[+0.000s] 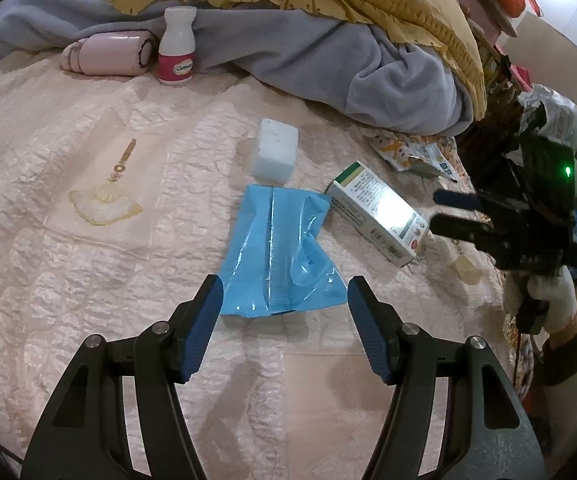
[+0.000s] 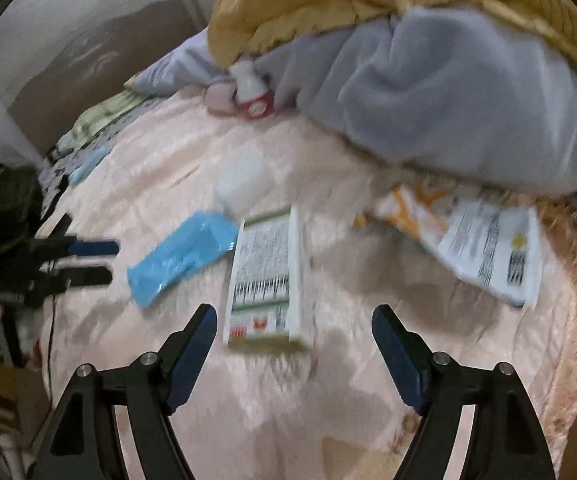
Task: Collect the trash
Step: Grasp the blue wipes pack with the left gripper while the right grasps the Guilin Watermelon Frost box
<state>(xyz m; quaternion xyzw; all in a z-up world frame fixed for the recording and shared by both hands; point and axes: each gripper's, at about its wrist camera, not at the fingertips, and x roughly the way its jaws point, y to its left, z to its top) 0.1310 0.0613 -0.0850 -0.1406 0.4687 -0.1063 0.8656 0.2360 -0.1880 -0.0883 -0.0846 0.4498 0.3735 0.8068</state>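
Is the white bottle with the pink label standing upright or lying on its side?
Upright. The white bottle stands on its base on the bedspread, cap at the top, beside a pink case that lies flat.

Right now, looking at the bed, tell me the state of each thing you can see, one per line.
Left gripper: open, empty, over the blue wrapper.
Right gripper: open, empty, by the box.
Blue wrapper: flat, crumpled, looks empty.
Medicine box: lying on its side, closed.
White bottle: upright, cap on.
White foam block: resting on the bedspread.
Pink roll: lying on its side.
Printed packet: lying flat, crumpled.
Grey blanket: bunched up.
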